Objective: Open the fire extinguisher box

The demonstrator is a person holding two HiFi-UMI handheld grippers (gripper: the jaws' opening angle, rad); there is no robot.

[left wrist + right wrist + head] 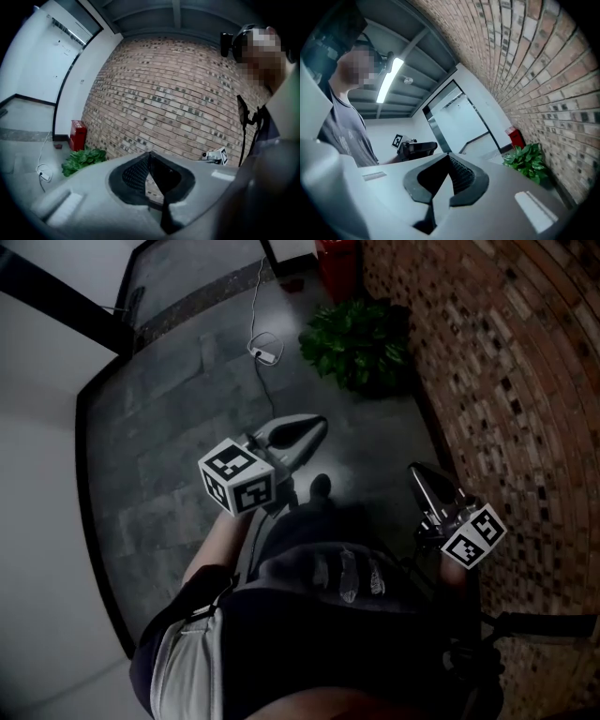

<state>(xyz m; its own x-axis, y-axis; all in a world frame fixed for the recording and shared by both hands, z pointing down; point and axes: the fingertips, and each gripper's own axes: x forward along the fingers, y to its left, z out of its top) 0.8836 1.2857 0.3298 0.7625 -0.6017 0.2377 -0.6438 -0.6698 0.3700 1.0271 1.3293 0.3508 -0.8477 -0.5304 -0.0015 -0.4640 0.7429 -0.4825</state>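
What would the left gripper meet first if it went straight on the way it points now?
Probably the brick wall; nothing shows between the left gripper and it, though depth is unclear.

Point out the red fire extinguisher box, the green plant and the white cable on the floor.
red fire extinguisher box (78, 135): left gripper view, its front face.
green plant (361, 343): head view, middle of the leaves.
white cable (265, 353): head view, its looped end.

Mottled red-brown brick wall (506, 352) on the right, plain white wall (37, 474) on the left, dark grey stone-tile floor (187, 427) between. Leafy green plant (356, 338) against the brick, thin white cable (265, 353) beside it. Long fluorescent ceiling tube (389, 79) lit overhead.
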